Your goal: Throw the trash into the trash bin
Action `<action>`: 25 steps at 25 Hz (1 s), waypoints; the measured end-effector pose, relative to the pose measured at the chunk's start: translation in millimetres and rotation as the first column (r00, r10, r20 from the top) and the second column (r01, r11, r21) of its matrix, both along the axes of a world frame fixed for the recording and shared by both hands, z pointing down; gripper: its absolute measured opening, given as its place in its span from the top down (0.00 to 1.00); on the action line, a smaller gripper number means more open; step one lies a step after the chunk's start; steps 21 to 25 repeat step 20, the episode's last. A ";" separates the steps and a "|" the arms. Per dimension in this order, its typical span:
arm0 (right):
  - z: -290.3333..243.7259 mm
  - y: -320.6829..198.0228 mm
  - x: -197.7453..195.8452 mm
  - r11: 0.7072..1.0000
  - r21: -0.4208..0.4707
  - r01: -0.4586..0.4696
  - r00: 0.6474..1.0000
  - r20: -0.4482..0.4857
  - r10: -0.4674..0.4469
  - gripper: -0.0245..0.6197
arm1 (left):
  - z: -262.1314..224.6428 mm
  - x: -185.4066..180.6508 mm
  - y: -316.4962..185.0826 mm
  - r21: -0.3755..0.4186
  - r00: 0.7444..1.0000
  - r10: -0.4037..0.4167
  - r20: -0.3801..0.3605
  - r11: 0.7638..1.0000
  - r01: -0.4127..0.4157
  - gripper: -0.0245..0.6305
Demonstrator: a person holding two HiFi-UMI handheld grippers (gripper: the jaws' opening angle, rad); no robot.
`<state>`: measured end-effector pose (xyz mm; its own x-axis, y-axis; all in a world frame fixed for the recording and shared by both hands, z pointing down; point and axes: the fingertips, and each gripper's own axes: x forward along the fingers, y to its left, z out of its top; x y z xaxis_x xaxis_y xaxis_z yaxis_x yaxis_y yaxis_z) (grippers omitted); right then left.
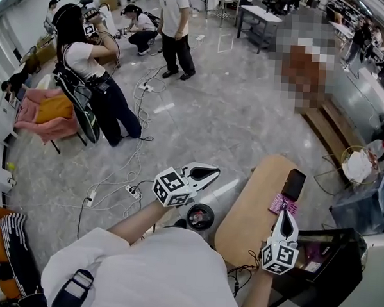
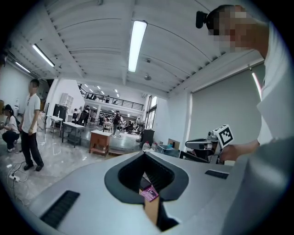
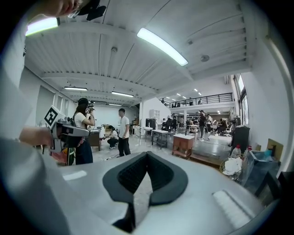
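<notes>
A pink wrapper (image 1: 282,204) lies on the light wooden table (image 1: 250,213), beside a black phone (image 1: 294,184). My right gripper (image 1: 286,215) hovers just over the wrapper, shut and empty; in its own view the jaws (image 3: 147,155) meet with only floor beyond. My left gripper (image 1: 214,172) is raised to the left of the table, pointing toward it, shut with nothing held. Through the slit below its closed jaws (image 2: 145,154) I see the wrapper (image 2: 149,193) on the table. A small round black bin (image 1: 200,216) stands on the floor under the left gripper.
A wire basket with a white bag (image 1: 357,166) and a grey crate (image 1: 366,204) stand right of the table. A black box (image 1: 327,266) sits by my right hand. Cables and a power strip (image 1: 133,191) cross the floor. Several people (image 1: 93,80) work further back.
</notes>
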<state>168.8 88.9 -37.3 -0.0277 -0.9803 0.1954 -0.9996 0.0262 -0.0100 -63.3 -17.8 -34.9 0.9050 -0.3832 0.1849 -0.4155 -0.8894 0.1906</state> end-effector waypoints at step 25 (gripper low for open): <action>-2.0 13.7 12.8 1.000 0.014 -0.011 1.000 -0.005 0.011 0.95 | 3.7 16.3 11.9 0.015 1.000 0.012 0.012 1.000 -0.012 0.96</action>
